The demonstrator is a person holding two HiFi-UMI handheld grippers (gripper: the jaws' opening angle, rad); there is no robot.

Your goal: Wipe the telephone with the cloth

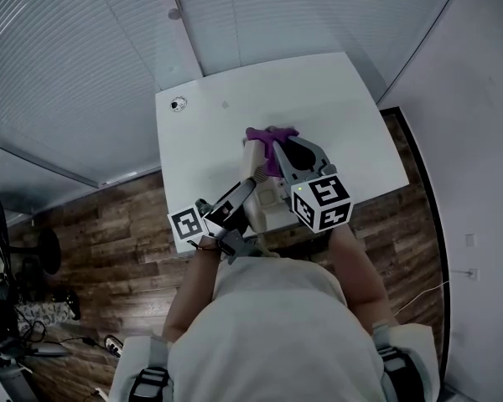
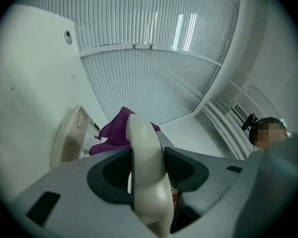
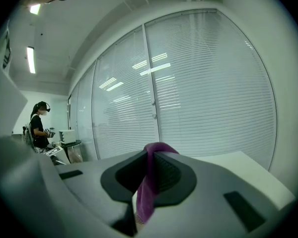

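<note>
Holding the cream handset [image 2: 141, 133] clenched btwn its jaws, the left tool [image 2: 148, 157] has it up off the telephone base [image 2: 69, 140], prob. so every side is reachable. The right tool [image 3: 150, 170] is clamped on the purple cloth [image 3: 146, 197]. One fold pokes up past the jaws and the rest hangs below, leaving loose fabric to rub w/. In the head view, frame centre, the cloth sits at the handset's far end, seemingly touching, over the white surface [image 1: 210, 132]. Wiping looks under way; base prob. not done yet.
</note>
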